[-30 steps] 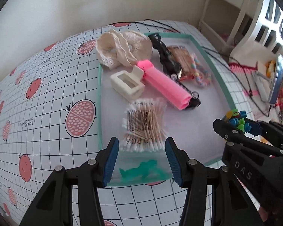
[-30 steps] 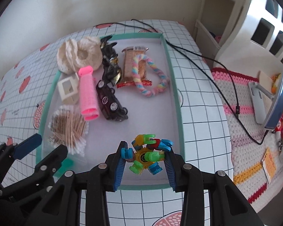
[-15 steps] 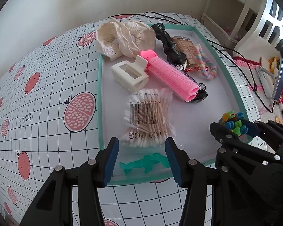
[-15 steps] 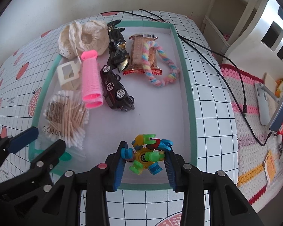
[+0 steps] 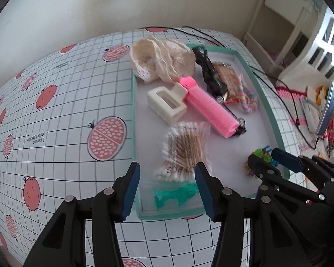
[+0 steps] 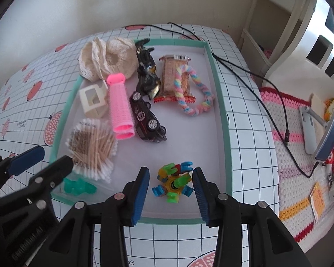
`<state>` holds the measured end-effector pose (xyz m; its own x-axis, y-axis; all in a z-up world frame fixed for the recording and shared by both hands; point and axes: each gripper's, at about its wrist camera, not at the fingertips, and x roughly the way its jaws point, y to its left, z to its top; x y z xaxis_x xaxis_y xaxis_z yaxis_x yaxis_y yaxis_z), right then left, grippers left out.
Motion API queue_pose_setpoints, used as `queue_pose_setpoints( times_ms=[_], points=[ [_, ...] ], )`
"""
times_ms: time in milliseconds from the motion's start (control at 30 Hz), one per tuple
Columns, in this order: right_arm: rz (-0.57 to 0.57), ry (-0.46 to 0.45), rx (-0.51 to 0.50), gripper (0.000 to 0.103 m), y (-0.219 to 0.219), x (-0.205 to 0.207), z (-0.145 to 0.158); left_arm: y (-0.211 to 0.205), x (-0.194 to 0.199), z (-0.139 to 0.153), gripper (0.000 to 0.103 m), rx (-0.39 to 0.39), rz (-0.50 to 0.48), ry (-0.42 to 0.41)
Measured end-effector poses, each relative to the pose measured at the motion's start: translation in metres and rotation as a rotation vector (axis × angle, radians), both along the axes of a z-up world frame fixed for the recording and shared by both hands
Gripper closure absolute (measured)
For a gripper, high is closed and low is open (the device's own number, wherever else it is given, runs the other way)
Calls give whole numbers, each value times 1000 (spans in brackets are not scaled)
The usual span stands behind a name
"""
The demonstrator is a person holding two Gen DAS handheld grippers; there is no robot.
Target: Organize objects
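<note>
A colourful spiky block toy (image 6: 173,182) lies on the floor of the teal-rimmed tray (image 6: 220,102), near its front edge. My right gripper (image 6: 171,184) is open and straddles the toy, which sits loose between the blue pads. In the left wrist view the toy (image 5: 261,153) shows at the right gripper's (image 5: 266,156) tips. My left gripper (image 5: 167,189) is open over the tray's (image 5: 133,120) near-left corner. Between its fingers lie a green fish-shaped toy (image 5: 176,197) in a clear bag and a pack of cotton swabs (image 5: 184,151).
The tray also holds a pink hair roller (image 6: 120,109), a white clip (image 6: 92,100), a black toy car (image 6: 147,120), a snack bar (image 6: 176,77), a pastel rope ring (image 6: 196,98) and lace fabric (image 6: 106,60). Black cables (image 6: 256,77) run right toward a knitted mat (image 6: 289,178).
The block toy, held up between the right gripper's pads before, now rests on the tray floor. Both grippers have drawn back slightly; the left one stays open.
</note>
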<state>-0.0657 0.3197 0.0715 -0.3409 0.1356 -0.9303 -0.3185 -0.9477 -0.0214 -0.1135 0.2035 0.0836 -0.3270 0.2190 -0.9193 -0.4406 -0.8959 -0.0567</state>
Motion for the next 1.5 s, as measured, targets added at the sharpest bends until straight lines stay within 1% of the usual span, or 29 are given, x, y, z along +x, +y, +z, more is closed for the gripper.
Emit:
queue_pose_setpoints(
  times_ms=[100, 267, 367, 433, 467, 533, 600, 700, 767, 833, 867, 933, 967, 1000, 1067, 1200, 1233, 1267, 1333, 1367, 1433, 1500],
  points=[
    [-2, 18, -3, 59, -1, -1, 6, -8, -4, 5, 50, 25, 32, 6],
    [-1, 39, 1, 59, -1, -5, 10, -18, -12, 5, 50, 35, 80, 9],
    [-4, 53, -12, 59, -3, -6, 11, -25, -17, 3, 50, 25, 109, 14],
    [-1, 62, -3, 59, -5, -8, 10, -29, -18, 2, 50, 16, 126, 18],
    [1, 67, 1, 55, -6, -8, 10, -31, -19, 1, 50, 16, 135, 17],
    [5, 67, -3, 53, -8, -10, 9, -37, -21, -1, 48, 14, 159, 19],
    [3, 66, -6, 53, -10, -11, 8, -43, -24, -3, 44, 4, 186, 18],
    [2, 68, -9, 52, -12, -14, 6, -51, -28, -6, 43, 5, 220, 12],
    [2, 71, -9, 47, -15, -15, 6, -55, -30, -7, 40, 3, 235, 10],
    [5, 72, -9, 43, -17, -16, 5, -60, -32, -8, 39, 3, 250, 11],
    [7, 75, -6, 38, -18, -16, 5, -62, -33, -8, 38, 2, 258, 11],
    [10, 79, -3, 35, -19, -17, 5, -66, -34, -9, 32, -4, 272, 13],
    [13, 81, -6, 34, -20, -17, 4, -69, -35, -9, 24, -10, 283, 18],
    [14, 83, -8, 34, -20, -17, 4, -72, -36, -9, 21, -12, 296, 23],
    [14, 86, -4, 25, -21, -18, 4, -78, -38, -9, 20, -6, 318, 19],
    [16, 95, -6, 21, -22, -18, 4, -90, -43, -10, 15, -5, 355, 20],
    [17, 96, -7, 20, -22, -19, 4, -92, -43, -10, 15, -4, 364, 23],
    [18, 97, -7, 16, -22, -19, 4, -95, -45, -10, 14, -2, 372, 25],
    [18, 99, -11, 12, -22, -19, 4, -101, -47, -10, 9, 6, 380, 32],
    [17, 102, -14, 12, -22, -19, 4, -102, -47, -10, 4, 7, 383, 38],
    [15, 106, -18, 11, -22, -19, 5, -105, -47, -7, 3, 5, 390, 58],
    [14, 112, -22, 5, -22, -19, 5, -107, -48, -5, 3, 8, 396, 69]
  ],
)
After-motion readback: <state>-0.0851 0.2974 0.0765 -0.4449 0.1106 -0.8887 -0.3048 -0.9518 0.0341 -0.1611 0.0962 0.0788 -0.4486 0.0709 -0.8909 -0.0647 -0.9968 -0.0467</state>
